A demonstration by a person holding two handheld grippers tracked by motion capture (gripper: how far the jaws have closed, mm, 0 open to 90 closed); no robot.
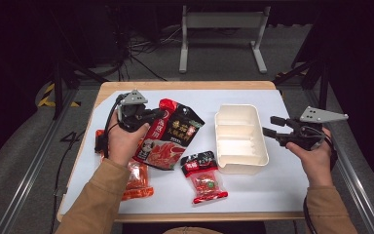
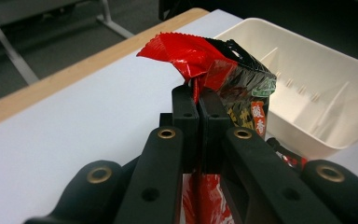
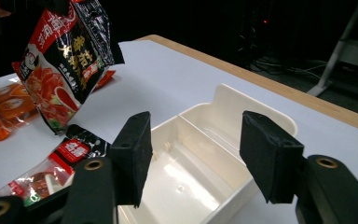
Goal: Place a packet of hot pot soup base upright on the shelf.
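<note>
Left of centre in the high view, the left gripper [image 1: 152, 116] pinches the black-and-red sauce pouch [image 1: 168, 139] by its top edge, lifting it clear of the desk [image 1: 268, 195], presumably toward the white tray [image 1: 240, 139], while the right gripper [image 1: 269, 126] waits spread beside it.

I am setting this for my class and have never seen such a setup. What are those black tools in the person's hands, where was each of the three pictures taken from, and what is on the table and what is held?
A person sits at a table holding a hand tool in each hand. Each tool has two black jaws that pinch like tongs. One picture looks down from above; the other two come from small cameras riding on each tool, looking along its jaws.

The left gripper is shut on the top edge of a red and black sauce pouch, lifted off the table. The right gripper is open, holding nothing, beside a white divided tray.

On the table also lie a small red and black packet and an orange packet.
</note>
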